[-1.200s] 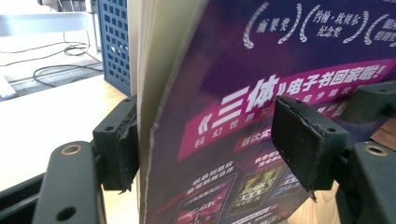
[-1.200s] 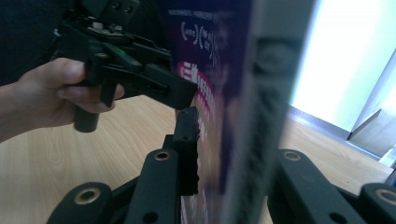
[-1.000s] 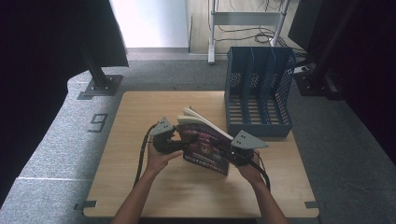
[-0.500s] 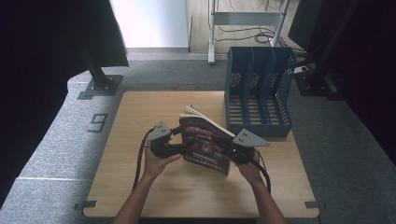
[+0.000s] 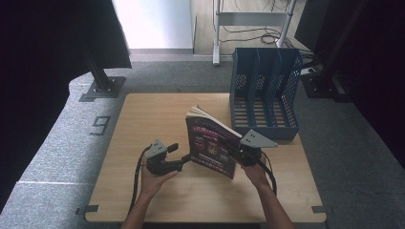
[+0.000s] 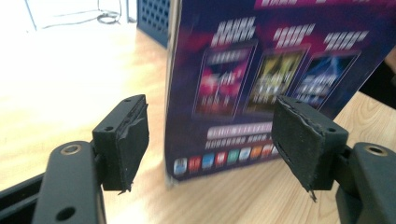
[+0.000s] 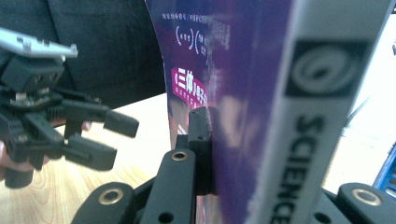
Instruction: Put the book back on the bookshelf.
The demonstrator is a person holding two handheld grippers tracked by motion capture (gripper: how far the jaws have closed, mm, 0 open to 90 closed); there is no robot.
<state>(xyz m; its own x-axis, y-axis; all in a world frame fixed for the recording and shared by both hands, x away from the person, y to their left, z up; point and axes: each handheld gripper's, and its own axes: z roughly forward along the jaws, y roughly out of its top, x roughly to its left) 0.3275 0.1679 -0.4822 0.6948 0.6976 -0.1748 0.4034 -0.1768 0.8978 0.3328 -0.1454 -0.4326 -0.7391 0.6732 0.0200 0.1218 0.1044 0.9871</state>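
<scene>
A purple magazine (image 5: 210,145) stands upright on its lower edge at the middle of the wooden table (image 5: 157,114), pages fanned at the top. My right gripper (image 5: 237,151) is shut on its spine side; in the right gripper view the spine (image 7: 308,116) reads "SCIENCE" and one jaw presses flat on the cover. My left gripper (image 5: 179,155) sits just left of the magazine, open, with nothing between its pads (image 6: 133,140). In the left gripper view the cover (image 6: 261,79) stands a little beyond the jaws. The left gripper (image 7: 112,140) also appears in the right gripper view.
A blue mesh file holder (image 5: 265,95) with upright slots stands at the table's far right, just behind the magazine. Bare tabletop lies to the left and in front. A black stand base (image 5: 102,88) sits on the floor beyond the left corner.
The magazine has been raised from a lean to nearly upright by the right gripper. The left gripper has drawn back from its cover toward the near left and stands open.
</scene>
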